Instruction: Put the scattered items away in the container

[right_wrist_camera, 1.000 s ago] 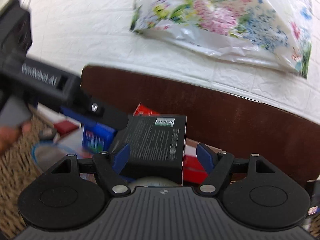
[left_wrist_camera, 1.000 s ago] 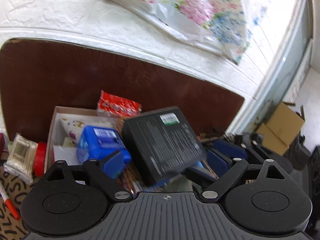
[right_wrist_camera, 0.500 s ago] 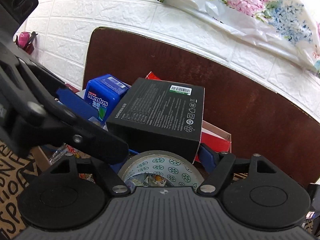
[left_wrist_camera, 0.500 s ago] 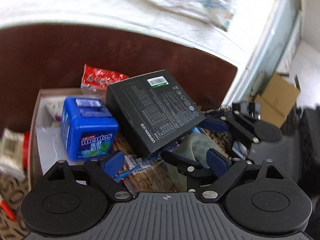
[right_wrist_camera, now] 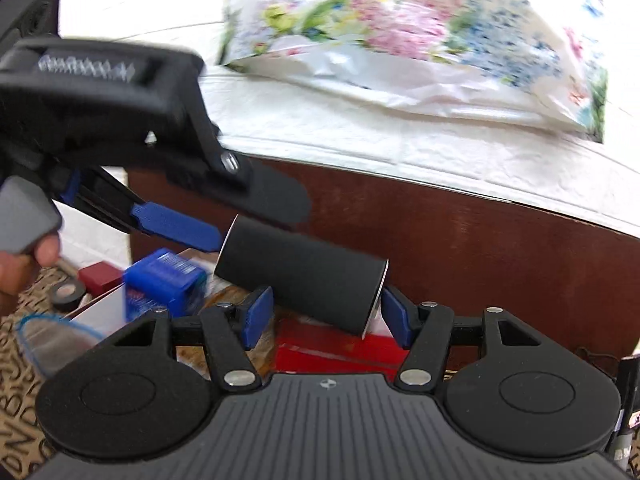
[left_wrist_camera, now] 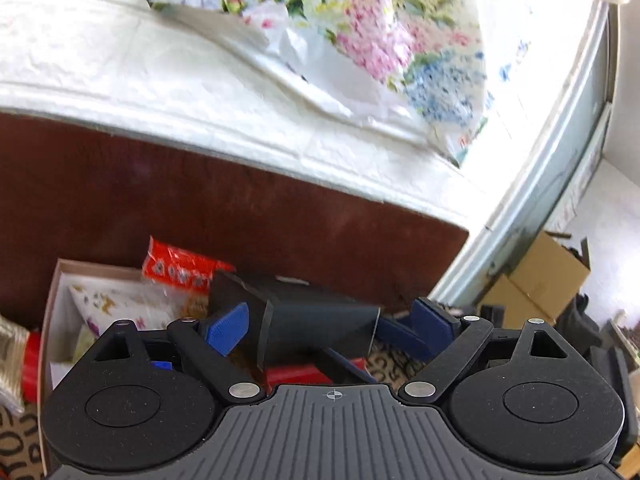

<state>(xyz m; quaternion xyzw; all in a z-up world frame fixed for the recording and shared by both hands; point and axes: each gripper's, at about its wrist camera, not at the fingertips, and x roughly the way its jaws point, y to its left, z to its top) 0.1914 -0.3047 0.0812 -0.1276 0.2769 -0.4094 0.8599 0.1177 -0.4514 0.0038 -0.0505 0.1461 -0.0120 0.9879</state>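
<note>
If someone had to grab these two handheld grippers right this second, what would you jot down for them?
Right gripper: its blue pads sit on either side of the black box, which is tilted above the container; whether they actually pinch it is unclear.
Left gripper: open, its near finger by the box's other end.
Already in the container: blue mint tub, red snack packet, red box.
Left to do: settle the black box in. A black tape roll is still outside.

No legible text: print on red packet [left_wrist_camera: 180, 270], blue box [right_wrist_camera: 164, 280] left of fingers, too blurred.
</note>
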